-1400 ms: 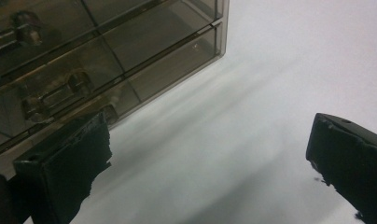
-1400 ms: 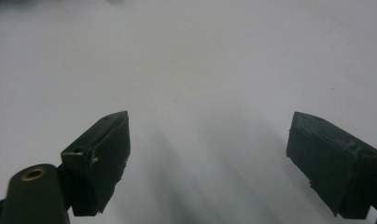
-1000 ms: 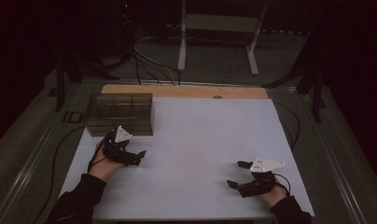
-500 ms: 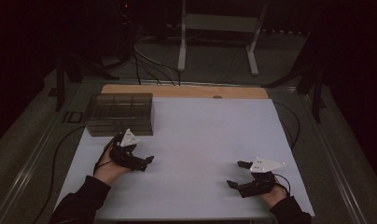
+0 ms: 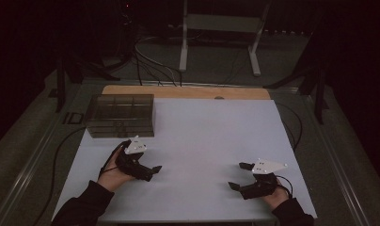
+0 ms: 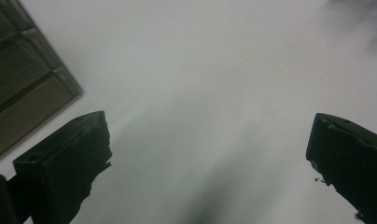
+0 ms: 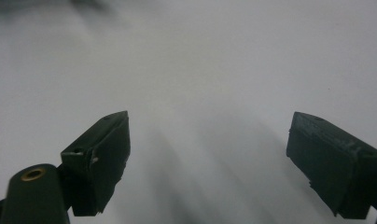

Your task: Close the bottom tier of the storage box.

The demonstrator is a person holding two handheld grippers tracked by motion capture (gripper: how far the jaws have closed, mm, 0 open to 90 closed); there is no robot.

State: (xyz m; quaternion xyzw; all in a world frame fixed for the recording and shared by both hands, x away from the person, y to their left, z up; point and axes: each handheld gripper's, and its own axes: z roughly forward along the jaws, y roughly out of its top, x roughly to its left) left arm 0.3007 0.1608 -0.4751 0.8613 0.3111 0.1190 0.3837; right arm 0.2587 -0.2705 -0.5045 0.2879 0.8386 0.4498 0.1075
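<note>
High view: left gripper [image 5: 148,172] rests low on the white table sheet [image 5: 211,141], jaws spread wide and empty — the clear compartment box [image 5: 121,115] sits just beyond it, near the sheet's far-left corner, not touching. Left gripper view puts a box corner [image 6: 28,88] at upper left, beside one jaw. Right gripper [image 5: 237,176] lies well apart near the sheet's right edge — jaws wide, holding nothing.
</note>
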